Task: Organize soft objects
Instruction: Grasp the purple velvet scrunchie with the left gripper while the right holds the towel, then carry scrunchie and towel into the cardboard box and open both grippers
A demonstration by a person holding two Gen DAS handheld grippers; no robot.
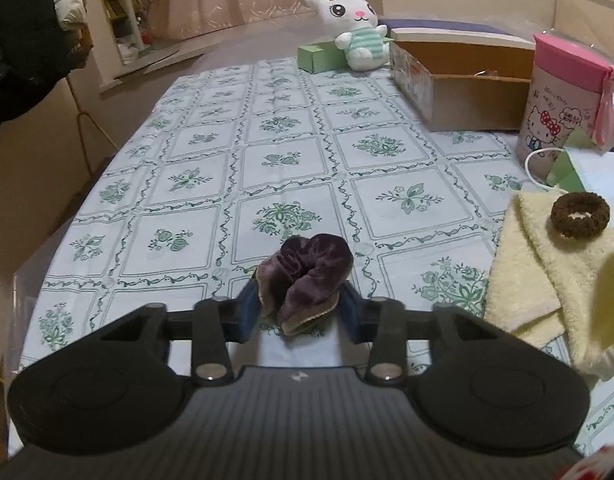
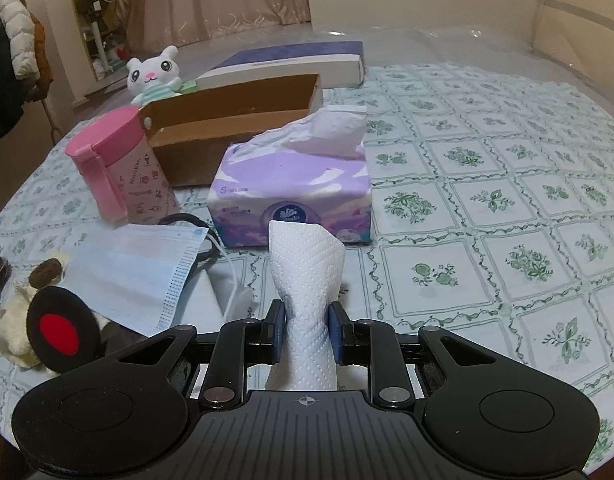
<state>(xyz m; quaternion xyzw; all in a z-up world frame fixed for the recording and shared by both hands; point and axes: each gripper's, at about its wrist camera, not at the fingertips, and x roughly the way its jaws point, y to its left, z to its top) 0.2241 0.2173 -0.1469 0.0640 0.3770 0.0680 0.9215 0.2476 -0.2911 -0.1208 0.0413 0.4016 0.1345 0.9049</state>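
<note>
My left gripper (image 1: 300, 312) is shut on a purple velvet scrunchie (image 1: 307, 268), which is squeezed between its blue pads just above the patterned tablecloth (image 1: 267, 152). My right gripper (image 2: 307, 330) is shut on a rolled white paper towel (image 2: 305, 256) that sticks up past its fingers. A brown scrunchie (image 1: 580, 215) lies on a pale yellow towel (image 1: 547, 280) to the right of the left gripper. A white plush animal (image 1: 357, 28) in a striped shirt sits at the far end of the table, beside an open cardboard box (image 1: 467, 92).
A pink Hello Kitty bottle (image 2: 123, 164) stands by the cardboard box (image 2: 227, 120). A purple tissue pack (image 2: 291, 184) sits just beyond the paper towel, with a blue face mask (image 2: 135, 272) to its left. A green carton (image 1: 319, 58) lies by the plush.
</note>
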